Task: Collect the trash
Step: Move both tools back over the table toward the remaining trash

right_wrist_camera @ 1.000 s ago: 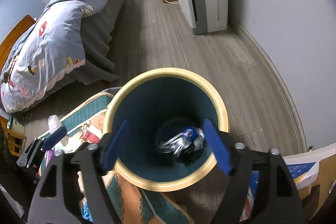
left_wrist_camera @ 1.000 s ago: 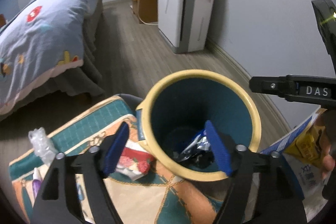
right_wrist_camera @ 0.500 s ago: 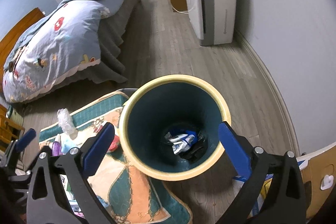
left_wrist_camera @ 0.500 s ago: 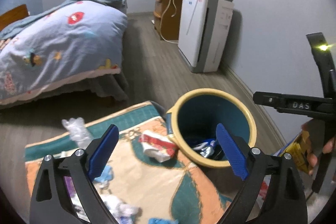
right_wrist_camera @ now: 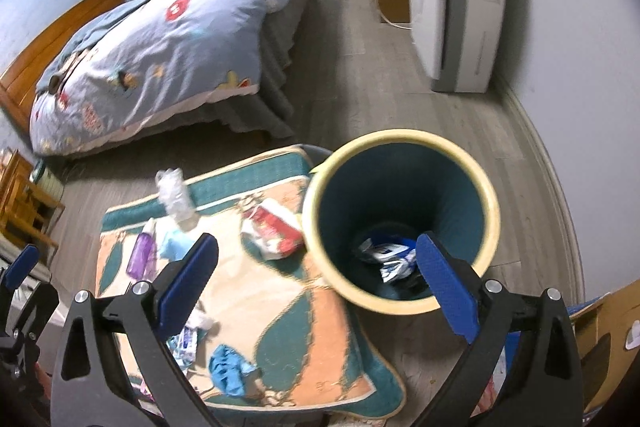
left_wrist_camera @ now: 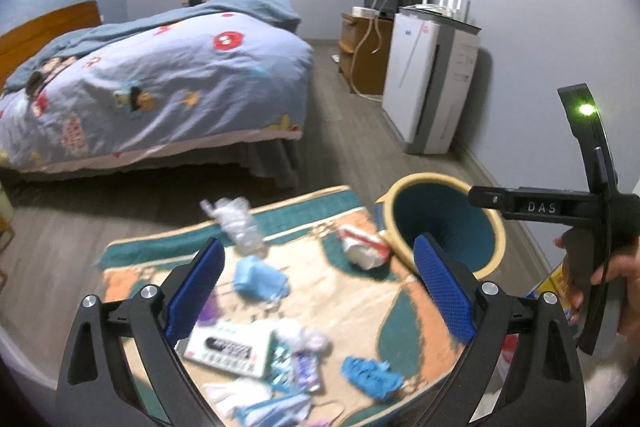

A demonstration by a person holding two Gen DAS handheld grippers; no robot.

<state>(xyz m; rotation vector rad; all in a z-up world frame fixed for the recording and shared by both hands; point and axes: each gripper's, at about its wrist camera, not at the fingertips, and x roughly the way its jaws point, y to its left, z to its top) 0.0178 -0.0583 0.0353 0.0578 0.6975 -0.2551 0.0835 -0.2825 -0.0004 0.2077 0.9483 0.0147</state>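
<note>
A yellow-rimmed teal bin (right_wrist_camera: pixel 400 147) (left_wrist_camera: pixel 404 187) stands at the right edge of a patterned rug (right_wrist_camera: pixel 280 327) (left_wrist_camera: pixel 360 307), with crumpled wrappers (right_wrist_camera: pixel 390 257) at its bottom. Trash lies on the rug: a red-and-white packet (right_wrist_camera: pixel 276 227) (left_wrist_camera: pixel 362 245) by the bin, a clear plastic bottle (left_wrist_camera: pixel 238 223) (right_wrist_camera: pixel 176 197), blue wads (left_wrist_camera: pixel 258 275) (right_wrist_camera: pixel 228 373), a purple tube (right_wrist_camera: pixel 140 259), a flat white box (left_wrist_camera: pixel 228 349). My left gripper (left_wrist_camera: pixel 318 293) is open and empty above the rug. My right gripper (right_wrist_camera: pixel 318 285) is open and empty beside the bin's near rim.
A bed with a blue quilt (left_wrist_camera: pixel 152 87) fills the left. A white air purifier (left_wrist_camera: pixel 430 83) and a wooden cabinet (left_wrist_camera: pixel 364 63) stand along the right wall. A cardboard box (right_wrist_camera: pixel 604 343) sits at the lower right. A hand (left_wrist_camera: pixel 600 275) holds the other gripper's handle.
Both grippers have pulled back and up from the bin's mouth and opened wider. The left view has swung left, from looking into the bin to looking over the littered rug.
</note>
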